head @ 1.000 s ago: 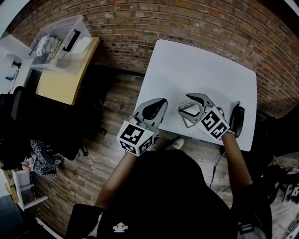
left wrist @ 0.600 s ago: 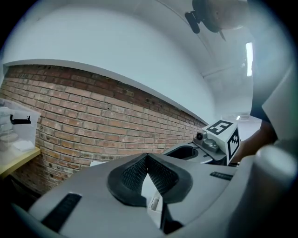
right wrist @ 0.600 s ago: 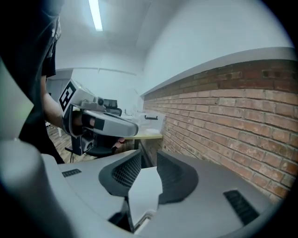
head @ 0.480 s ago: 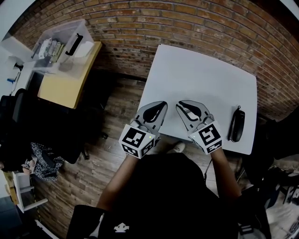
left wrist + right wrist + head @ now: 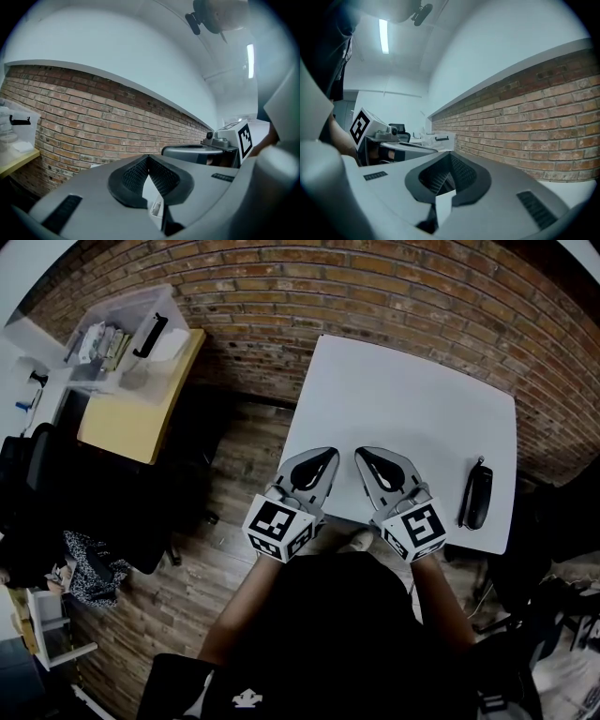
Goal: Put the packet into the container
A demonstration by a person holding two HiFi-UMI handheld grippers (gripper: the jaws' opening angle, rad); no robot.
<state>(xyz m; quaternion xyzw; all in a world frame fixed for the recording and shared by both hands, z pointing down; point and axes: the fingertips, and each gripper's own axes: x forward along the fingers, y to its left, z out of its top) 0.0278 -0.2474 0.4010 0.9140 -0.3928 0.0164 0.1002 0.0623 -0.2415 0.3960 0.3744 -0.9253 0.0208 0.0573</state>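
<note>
— Where is the packet being seen?

— That cannot be told for sure. A black thing [image 5: 476,495], oblong, is lying flat near the right edge of the white table [image 5: 403,390], and nothing is touching it. Whether it is the packet cannot be made out.

— And the container?

— The clear container [image 5: 127,329], with a black handle [image 5: 150,334] on top, is being borne by the yellow desk [image 5: 131,418] at upper left, well apart from the table. Some things are being kept inside it, too small to name.

— How is the left gripper being held?

— The left gripper [image 5: 323,457] is being held at the table's near edge. Its jaws are being pressed together at the tips and nothing is being gripped between them. Only a narrow hollow is being left behind the ribbed pads [image 5: 133,173].

— And the right one?

— The right gripper [image 5: 366,457] is being held just beside the left, tips near each other but apart. Its jaws are likewise being kept closed tip to tip on nothing. The black thing is lying near it, on its right, apart from it.
</note>
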